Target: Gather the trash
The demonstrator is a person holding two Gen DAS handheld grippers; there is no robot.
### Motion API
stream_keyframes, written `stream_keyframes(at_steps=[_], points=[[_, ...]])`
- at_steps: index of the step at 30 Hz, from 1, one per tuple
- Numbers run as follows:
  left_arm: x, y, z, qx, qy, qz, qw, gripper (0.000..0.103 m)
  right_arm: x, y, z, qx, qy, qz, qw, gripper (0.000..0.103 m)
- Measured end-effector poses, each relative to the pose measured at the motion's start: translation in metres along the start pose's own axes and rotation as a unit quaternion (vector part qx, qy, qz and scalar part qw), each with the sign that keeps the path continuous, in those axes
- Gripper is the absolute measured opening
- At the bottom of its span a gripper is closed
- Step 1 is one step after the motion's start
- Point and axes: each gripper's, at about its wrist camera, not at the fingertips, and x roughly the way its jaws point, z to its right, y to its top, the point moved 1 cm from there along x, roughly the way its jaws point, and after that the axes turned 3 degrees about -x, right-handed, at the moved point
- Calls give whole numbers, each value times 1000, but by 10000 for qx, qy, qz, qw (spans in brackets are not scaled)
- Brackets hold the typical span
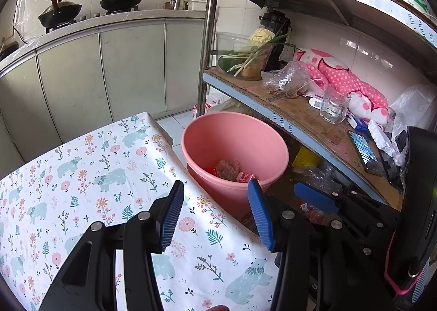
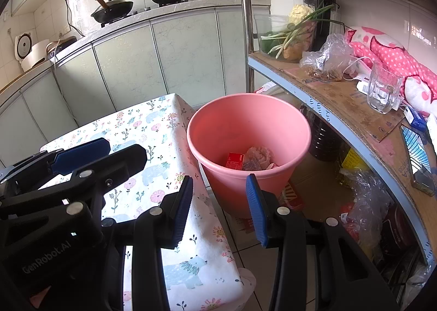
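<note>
A pink bucket [image 1: 235, 144] [image 2: 248, 125] stands on the floor beside the table, holding trash. Inside lie a red carton [image 2: 235, 160] and a crumpled pinkish wad [image 2: 258, 156] [image 1: 228, 169]. My left gripper [image 1: 215, 188] hangs open above the table's right edge, nothing between its blue pads. My right gripper [image 2: 219, 182] is open too, empty, over the table corner and pointing down at the bucket. The right gripper's blue pad [image 1: 314, 197] shows at the right of the left wrist view. The left gripper's blue pad [image 2: 82, 155] shows at the left of the right wrist view.
The table wears a floral bear-print cloth [image 1: 95, 188] [image 2: 153, 130]. A metal shelf rack [image 1: 300, 117] [image 2: 341, 108] on the right carries a glass mug [image 2: 383, 92], plastic bags, vegetables, a pink dotted cloth and a phone. A kitchen counter with woks [image 1: 120, 0] runs along the back.
</note>
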Motion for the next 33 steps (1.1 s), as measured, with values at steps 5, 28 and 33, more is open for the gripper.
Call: stream_keyframes(at_steps=[5, 28, 33], points=[[0, 0, -1, 5, -5, -8, 10000, 48, 0, 0, 0, -1, 0, -6, 10000, 42], [2, 0, 2, 33, -2, -24, 10000, 48, 4, 4, -1, -58, 22, -57, 10000, 42], [4, 0, 0, 56, -13, -30, 10000, 48, 6, 4, -1, -71, 31, -74, 9999, 42]])
